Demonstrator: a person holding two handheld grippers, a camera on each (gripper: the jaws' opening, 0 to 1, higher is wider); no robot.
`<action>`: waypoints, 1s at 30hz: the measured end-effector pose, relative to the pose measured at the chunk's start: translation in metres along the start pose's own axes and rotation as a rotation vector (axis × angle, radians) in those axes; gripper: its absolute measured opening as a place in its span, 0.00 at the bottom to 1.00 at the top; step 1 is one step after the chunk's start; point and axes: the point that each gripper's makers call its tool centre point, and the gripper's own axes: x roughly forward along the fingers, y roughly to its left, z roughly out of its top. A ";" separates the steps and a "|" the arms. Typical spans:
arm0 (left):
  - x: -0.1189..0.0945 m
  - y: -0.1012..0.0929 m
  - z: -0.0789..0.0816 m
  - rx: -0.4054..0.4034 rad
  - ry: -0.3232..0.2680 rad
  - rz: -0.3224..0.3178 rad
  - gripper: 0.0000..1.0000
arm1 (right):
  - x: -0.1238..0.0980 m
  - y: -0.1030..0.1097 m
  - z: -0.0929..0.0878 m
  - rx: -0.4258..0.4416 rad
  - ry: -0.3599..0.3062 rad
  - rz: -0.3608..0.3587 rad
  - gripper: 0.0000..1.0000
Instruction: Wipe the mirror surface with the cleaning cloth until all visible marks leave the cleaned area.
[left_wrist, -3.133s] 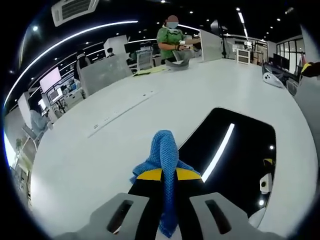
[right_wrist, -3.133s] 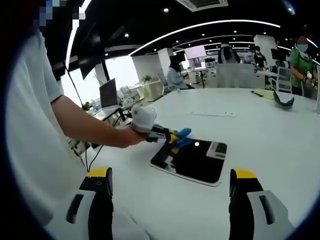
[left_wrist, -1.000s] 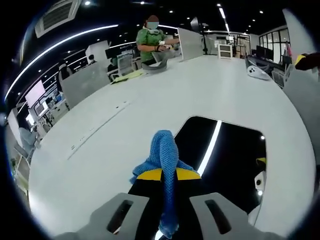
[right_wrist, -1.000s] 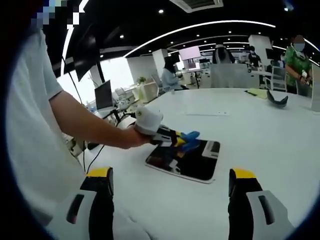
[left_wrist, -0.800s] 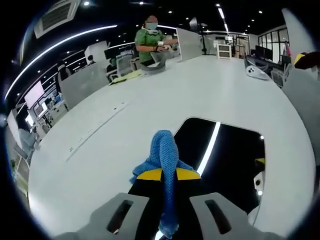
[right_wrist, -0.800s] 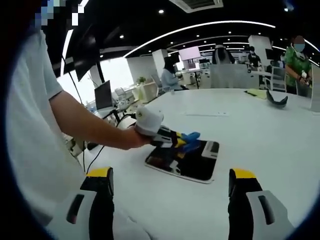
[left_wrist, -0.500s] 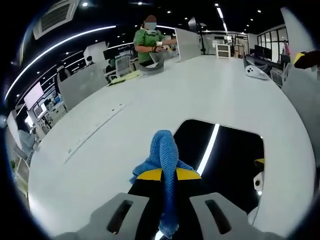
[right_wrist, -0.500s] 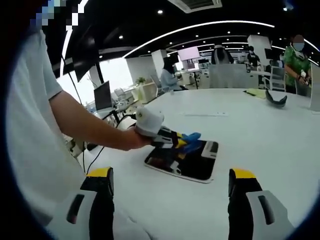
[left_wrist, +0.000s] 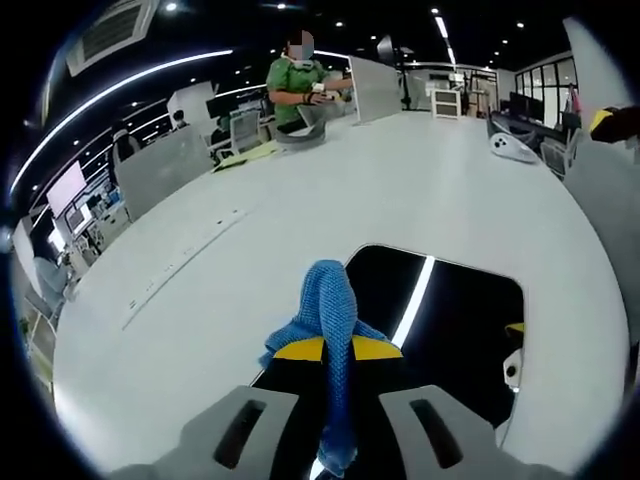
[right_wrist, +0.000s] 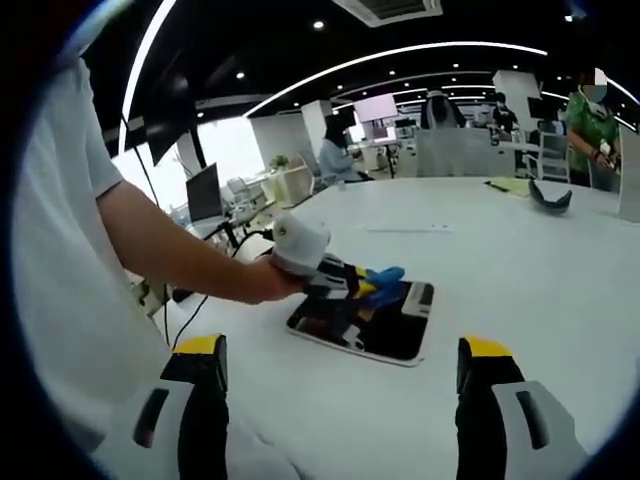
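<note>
Pinching the blue cleaning cloth (left_wrist: 328, 310) between closed jaws, the left tool (left_wrist: 338, 352) hovers low over the near edge of the mirror (left_wrist: 450, 320), which lies flat on the white worktop (left_wrist: 330, 190) and reflects ceiling light strips. In the right gripper view, the left tool (right_wrist: 372, 285) and the cloth (right_wrist: 382, 278) sit over the mirror (right_wrist: 385, 325), held by the person's hand (right_wrist: 262, 280). The right tool (right_wrist: 340, 400) hangs well back from the mirror, jaws spread wide with nothing between them. A person in green (left_wrist: 296, 80) stands at the worktop's far end.
</note>
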 end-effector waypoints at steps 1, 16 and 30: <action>0.001 -0.001 0.000 0.002 -0.001 -0.001 0.05 | -0.001 0.000 0.000 -0.002 0.001 -0.001 0.95; 0.007 -0.012 0.007 -0.006 0.002 -0.019 0.05 | -0.001 0.003 0.003 -0.006 -0.008 0.002 0.95; 0.015 -0.024 0.015 -0.005 0.010 -0.042 0.05 | -0.003 0.001 0.004 -0.006 -0.018 0.003 0.93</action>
